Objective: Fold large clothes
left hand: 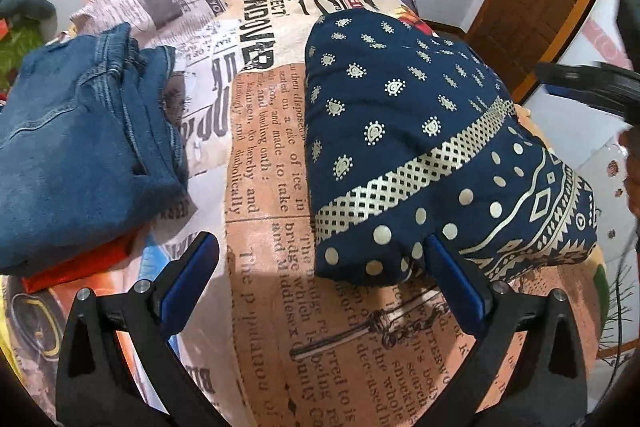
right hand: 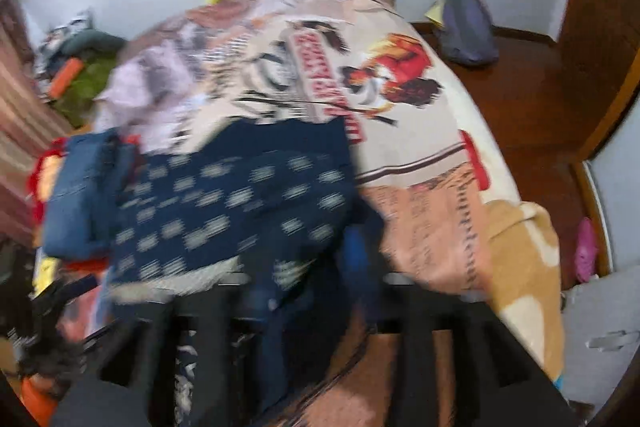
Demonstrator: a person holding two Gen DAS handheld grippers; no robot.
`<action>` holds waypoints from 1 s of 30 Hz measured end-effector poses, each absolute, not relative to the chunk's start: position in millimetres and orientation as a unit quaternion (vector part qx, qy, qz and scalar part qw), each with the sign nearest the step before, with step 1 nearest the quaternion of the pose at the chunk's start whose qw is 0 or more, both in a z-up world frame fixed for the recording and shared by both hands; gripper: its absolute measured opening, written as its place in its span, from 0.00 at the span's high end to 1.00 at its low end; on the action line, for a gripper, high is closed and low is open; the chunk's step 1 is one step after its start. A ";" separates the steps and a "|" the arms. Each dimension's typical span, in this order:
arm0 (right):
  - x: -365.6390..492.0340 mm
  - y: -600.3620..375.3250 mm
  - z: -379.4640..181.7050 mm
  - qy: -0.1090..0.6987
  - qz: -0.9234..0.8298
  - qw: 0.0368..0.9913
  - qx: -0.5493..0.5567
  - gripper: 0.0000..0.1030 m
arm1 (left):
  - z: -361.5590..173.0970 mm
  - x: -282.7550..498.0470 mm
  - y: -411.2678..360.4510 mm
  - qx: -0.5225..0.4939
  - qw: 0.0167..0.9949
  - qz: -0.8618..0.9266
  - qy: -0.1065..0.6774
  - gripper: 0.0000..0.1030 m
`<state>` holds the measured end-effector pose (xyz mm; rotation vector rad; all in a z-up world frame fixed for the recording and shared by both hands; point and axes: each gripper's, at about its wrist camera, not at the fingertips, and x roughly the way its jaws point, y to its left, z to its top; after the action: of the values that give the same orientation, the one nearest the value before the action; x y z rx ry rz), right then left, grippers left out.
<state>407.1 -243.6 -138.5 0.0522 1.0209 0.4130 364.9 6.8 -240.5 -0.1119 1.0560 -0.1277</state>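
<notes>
A folded navy patterned garment [left hand: 432,155] is lying on a newspaper-print bedsheet [left hand: 264,187], the left gripper [left hand: 320,251] standing wide open at its near edge, folded jeans [left hand: 84,143] resting well apart.

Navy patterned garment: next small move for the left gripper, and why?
Probably lift the left gripper clear. It is open and holds nothing; its right finger only touches the near edge of the navy patterned garment, which already lies folded on the bedspread beside the folded jeans. The right wrist view is too blurred to judge.
</notes>
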 end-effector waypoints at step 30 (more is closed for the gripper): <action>419.8 -245.1 -223.3 0.526 0.178 0.824 0.110 0.23 | -247.7 443.1 32.3 -0.164 0.821 -0.137 0.530 0.00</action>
<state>419.8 -245.1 -223.3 0.2349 1.1190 0.3785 443.1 32.3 -247.7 -0.3482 1.1272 -0.2922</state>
